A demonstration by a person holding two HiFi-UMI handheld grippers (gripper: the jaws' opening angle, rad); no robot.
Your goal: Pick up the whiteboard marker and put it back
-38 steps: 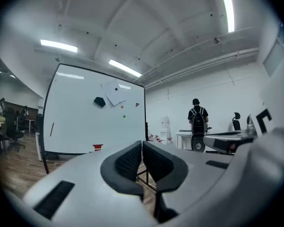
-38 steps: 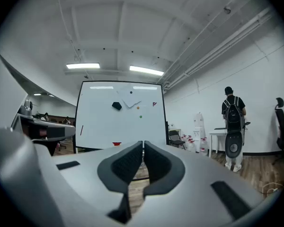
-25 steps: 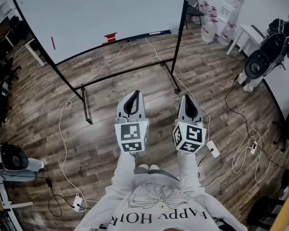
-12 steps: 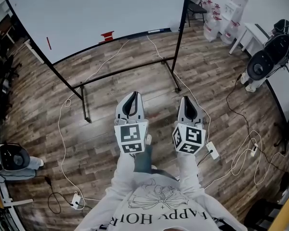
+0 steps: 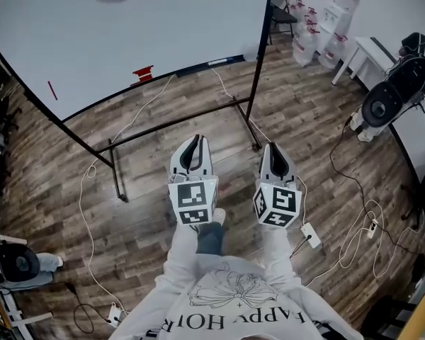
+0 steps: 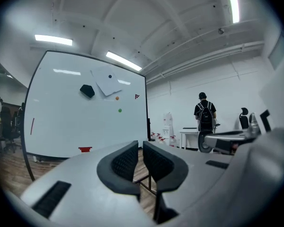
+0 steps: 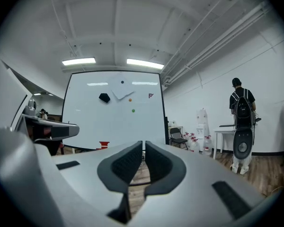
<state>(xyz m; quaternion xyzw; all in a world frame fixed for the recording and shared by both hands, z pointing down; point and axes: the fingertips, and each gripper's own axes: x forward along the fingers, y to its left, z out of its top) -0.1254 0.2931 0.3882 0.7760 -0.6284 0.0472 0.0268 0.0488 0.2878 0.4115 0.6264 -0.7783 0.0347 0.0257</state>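
Jaws closed, empty on my left gripper (image 5: 195, 139) and right gripper (image 5: 272, 146), both short of the whiteboard (image 5: 127, 34). On its ledge (image 5: 191, 69), the marker (image 5: 217, 62): likely light, stiff, slick; I'd pinch mid-barrel.

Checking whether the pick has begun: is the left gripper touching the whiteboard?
Apart. The head view shows the left gripper well short of the whiteboard, with a stretch of wooden floor between them.

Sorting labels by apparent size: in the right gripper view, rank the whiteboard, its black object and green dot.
Largest to smallest: whiteboard, black object, green dot. All on one board, so nearness doesn't mislead.
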